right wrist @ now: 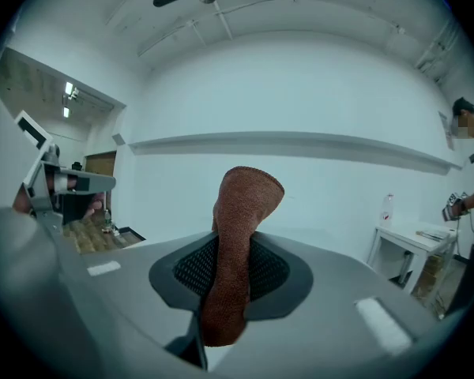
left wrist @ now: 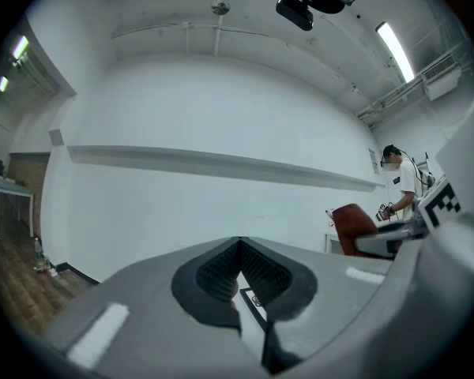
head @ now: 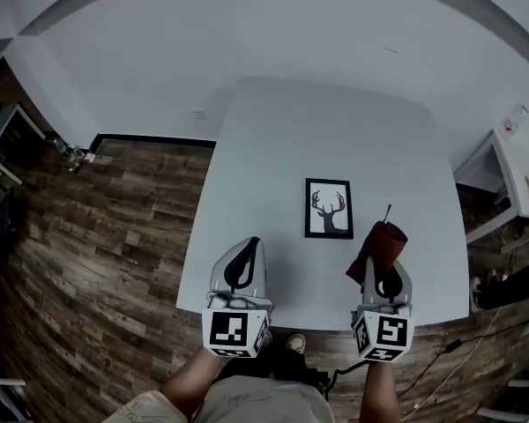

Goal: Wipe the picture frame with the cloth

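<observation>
Right gripper [head: 383, 278] pinching the dark red cloth [head: 381, 247], jaws clamped on its middle, folded end sticking up past them. Held over the white worktop [head: 273, 139] near its front edge, just right of the picture frame [head: 328, 208]. Frame lies flat mid-worktop, antlered deer print face up. Left gripper [head: 243, 270]: jaws pressed together, nothing between, left of frame and apart from it.

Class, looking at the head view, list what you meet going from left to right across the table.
left gripper → picture frame → cloth
</observation>
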Demonstrator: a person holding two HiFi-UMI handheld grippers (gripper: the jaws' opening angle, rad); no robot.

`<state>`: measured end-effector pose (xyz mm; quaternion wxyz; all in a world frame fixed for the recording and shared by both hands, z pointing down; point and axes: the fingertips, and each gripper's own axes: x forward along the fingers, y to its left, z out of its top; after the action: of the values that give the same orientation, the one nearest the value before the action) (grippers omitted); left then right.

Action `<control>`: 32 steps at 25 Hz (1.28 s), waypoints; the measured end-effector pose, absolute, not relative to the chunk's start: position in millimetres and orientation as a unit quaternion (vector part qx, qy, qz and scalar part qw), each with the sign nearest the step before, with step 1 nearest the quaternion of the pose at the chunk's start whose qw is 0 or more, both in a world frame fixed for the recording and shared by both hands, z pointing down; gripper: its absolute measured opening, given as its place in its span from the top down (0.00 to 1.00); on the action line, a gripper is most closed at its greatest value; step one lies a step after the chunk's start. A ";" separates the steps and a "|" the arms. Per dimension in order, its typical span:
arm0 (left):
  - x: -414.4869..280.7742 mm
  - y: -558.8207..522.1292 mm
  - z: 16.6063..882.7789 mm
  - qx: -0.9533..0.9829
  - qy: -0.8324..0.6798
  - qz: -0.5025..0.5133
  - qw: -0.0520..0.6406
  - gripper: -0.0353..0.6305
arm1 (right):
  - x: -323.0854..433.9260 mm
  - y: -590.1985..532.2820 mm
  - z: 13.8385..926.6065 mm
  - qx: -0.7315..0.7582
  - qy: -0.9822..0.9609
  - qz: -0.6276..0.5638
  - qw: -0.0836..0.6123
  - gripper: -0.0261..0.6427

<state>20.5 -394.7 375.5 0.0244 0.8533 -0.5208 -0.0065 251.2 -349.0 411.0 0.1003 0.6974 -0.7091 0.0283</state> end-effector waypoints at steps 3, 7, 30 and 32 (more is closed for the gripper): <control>21.7 -397.2 375.5 0.853 -0.521 -0.006 0.026 0.94 | 259.2 -381.6 440.5 0.683 -0.713 0.080 0.137 0.80; 20.9 -400.2 378.8 0.852 -0.523 -0.003 0.030 0.94 | 269.2 -441.5 496.9 0.643 -0.719 0.199 0.175 0.80; 2.7 -408.9 417.7 0.838 -0.540 0.043 0.066 0.94 | 292.7 -578.5 652.8 0.563 -0.608 0.338 0.446 0.80; -1.1 -407.8 418.5 0.837 -0.542 0.044 0.065 0.94 | 271.5 -581.6 655.8 0.549 -0.619 0.326 0.457 0.80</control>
<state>-1.1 -407.8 418.5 0.0648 0.8365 -0.5423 0.0437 271.5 -581.6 655.8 0.4567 0.5495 -0.6193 0.3257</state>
